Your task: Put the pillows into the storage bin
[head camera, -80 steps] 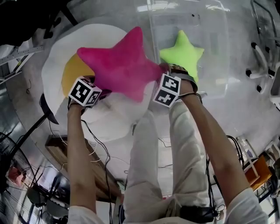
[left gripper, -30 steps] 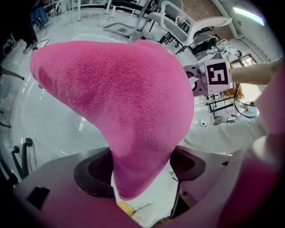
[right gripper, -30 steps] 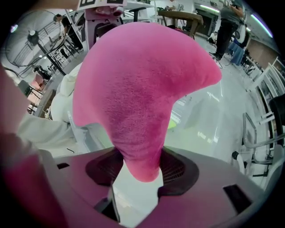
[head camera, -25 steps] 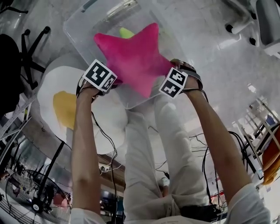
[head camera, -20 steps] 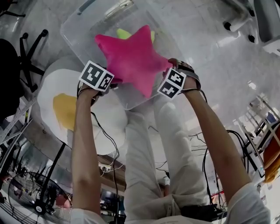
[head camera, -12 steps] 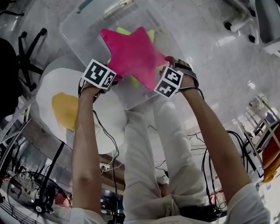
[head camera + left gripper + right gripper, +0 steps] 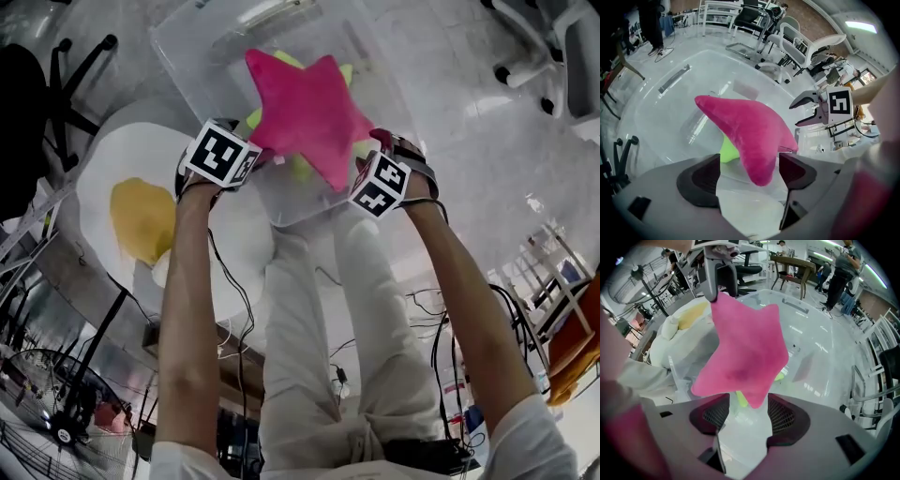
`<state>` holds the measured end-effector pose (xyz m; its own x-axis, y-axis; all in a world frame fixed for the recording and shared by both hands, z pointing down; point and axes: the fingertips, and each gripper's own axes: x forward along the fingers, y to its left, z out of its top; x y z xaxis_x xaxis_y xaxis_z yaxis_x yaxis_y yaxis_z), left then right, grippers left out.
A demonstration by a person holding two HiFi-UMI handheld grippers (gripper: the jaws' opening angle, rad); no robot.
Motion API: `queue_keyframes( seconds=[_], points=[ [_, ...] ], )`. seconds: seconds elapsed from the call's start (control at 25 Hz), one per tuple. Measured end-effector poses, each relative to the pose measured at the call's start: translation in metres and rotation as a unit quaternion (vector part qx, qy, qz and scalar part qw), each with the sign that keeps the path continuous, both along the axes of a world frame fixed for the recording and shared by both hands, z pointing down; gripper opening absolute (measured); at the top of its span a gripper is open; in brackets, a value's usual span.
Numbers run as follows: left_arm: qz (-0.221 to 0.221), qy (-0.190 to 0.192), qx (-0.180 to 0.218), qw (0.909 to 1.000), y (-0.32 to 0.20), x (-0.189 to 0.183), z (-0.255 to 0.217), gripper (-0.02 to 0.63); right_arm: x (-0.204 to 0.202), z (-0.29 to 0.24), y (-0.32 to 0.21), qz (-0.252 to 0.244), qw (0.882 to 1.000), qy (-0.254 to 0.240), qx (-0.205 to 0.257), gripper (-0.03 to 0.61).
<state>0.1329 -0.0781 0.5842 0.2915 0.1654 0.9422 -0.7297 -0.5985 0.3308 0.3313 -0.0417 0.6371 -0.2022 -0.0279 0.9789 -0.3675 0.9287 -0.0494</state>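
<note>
Jaws stand wide on both: left gripper (image 7: 749,171) at eight o'clock of the pink star pillow (image 7: 305,112), right gripper (image 7: 747,414) at four, each loosely round a tip (no squeeze shows). It lies over the green pillow (image 7: 726,151) inside the storage bin (image 7: 187,47).

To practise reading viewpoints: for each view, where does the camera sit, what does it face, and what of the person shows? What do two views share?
Head view: on the head, looking steeply down at the storage bin; forearms, legs, left tool, right tool show.
Left gripper view: on the left tool, facing the pink pillow; the right tool shows.
Right gripper view: on the right tool, facing the same pillow; the left tool shows.
Shared: both gripper views see the pillow.
</note>
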Motion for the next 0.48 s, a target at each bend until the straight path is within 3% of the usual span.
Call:
queue_keyframes(
  seconds=[0.28, 0.48],
  points=[
    [-0.027, 0.022, 0.016, 0.9993, 0.021, -0.02, -0.016, 0.405, -0.025, -0.014, 0.01, 0.018, 1.0, -0.014, -0.001, 0.267],
    [-0.057, 0.018, 0.024, 0.9979, 0.042, -0.048, -0.025, 0.403, -0.052, -0.032, 0.014, 0.016, 0.999, -0.034, 0.003, 0.267]
  ],
)
